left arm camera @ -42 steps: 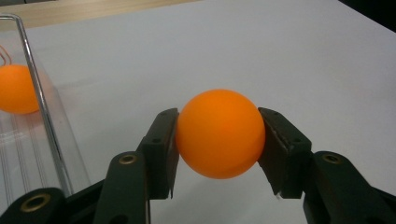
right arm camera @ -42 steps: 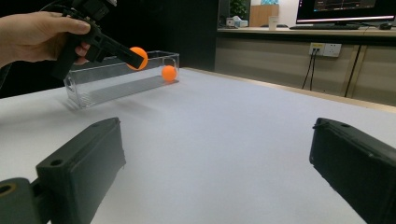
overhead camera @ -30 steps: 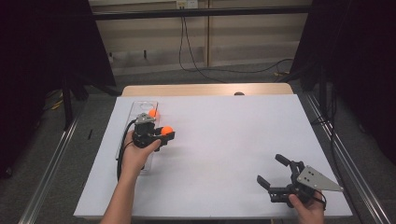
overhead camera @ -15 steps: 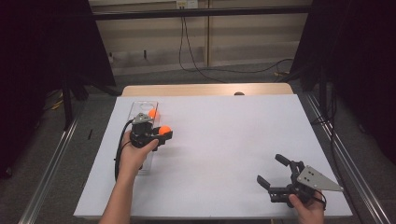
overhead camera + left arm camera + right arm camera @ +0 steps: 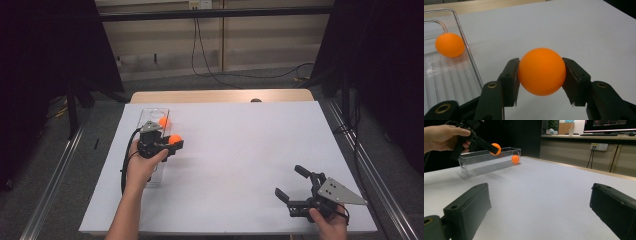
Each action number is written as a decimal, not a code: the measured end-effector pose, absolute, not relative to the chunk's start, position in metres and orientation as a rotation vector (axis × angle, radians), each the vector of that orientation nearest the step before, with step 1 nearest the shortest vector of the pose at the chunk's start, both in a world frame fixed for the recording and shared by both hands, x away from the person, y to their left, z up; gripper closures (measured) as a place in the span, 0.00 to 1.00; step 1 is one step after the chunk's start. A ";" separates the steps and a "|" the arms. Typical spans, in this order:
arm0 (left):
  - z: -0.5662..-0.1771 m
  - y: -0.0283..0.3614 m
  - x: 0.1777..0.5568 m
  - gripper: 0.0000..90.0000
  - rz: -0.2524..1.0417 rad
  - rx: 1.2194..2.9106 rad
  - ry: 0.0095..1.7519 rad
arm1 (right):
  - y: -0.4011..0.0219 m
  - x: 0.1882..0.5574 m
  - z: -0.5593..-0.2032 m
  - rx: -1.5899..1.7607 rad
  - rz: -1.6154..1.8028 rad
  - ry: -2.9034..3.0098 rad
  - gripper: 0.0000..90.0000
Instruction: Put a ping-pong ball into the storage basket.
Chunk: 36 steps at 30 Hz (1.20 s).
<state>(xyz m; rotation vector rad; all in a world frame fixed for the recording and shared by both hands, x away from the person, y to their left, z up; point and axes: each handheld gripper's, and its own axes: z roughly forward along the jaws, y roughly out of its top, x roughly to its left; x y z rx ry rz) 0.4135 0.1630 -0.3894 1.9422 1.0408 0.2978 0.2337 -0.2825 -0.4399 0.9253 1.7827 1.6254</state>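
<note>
Clear tray [image 5: 152, 112] sits at the desk's [image 5: 240, 150] 9 o'clock side, long axis toward 12; one orange ball [image 5: 163, 122] lies inside near the far end.

Left gripper [image 5: 173, 142] closed on a second orange ball [image 5: 542, 71], pads pressing its equator from both sides, held above the desk just past the tray's 3 o'clock wall. Judgement: ball is light, hollow, smooth and rigid, so it can squirt out of flat pads if the grip is off-centre; hold across the widest diameter, as here, with light force. Left hand [image 5: 142, 167] wraps the body from behind, forearm entering from 6 o'clock, jaws pointing toward 2 o'clock.

Right gripper [image 5: 292, 185] at the desk's 5 o'clock corner, jaws wide apart and empty, pointing toward 10 o'clock, low over the surface
</note>
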 end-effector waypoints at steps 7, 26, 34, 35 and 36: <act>-0.387 0.167 0.413 0.57 0.302 1.936 1.045 | -0.283 0.234 -0.440 0.924 1.625 1.784 0.03; -0.385 0.175 0.413 0.57 0.322 1.940 1.049 | -0.282 0.234 -0.440 0.922 1.625 1.786 0.03; -0.384 0.177 0.414 0.57 0.327 1.942 1.055 | -0.282 0.234 -0.440 0.921 1.626 1.786 0.03; -0.385 0.178 0.414 0.57 0.328 1.943 1.055 | -0.282 0.234 -0.440 0.921 1.626 1.786 0.03; -0.385 0.178 0.414 0.57 0.329 1.943 1.056 | -0.282 0.234 -0.440 0.921 1.626 1.786 0.03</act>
